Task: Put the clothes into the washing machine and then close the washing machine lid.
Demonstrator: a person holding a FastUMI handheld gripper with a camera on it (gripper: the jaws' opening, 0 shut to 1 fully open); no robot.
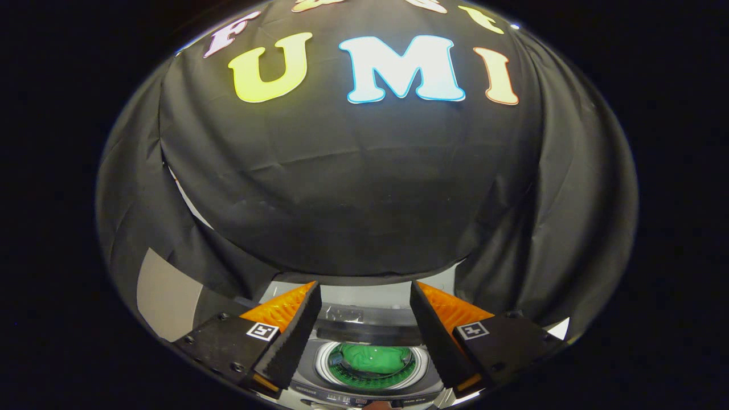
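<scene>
The left finger (285, 330) stands well apart from its mate, so the jaws of the gripper (364, 319) are spread and hold nothing. Between them, below, the washing machine (364, 387) sits with its lid (367, 330) raised behind the drum, where green clothes (373, 357) already lie. The right finger (438, 330) flanks it; closing the lid likely remains.

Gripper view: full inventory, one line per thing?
washing machine: one, grey top, below and between the tongs' fingers, lid up
lid: one, dark, standing open behind the drum opening
drum: one, round, pale rim, open, between the fingers
clothes: one bundle, green, lying inside the drum
booth wall: one, black cloth, beyond the machine
panel: one, pale grey, beside the machine past the cloth's edge
tongs: one pair, fingers spread open above the drum, holding nothing
</scene>
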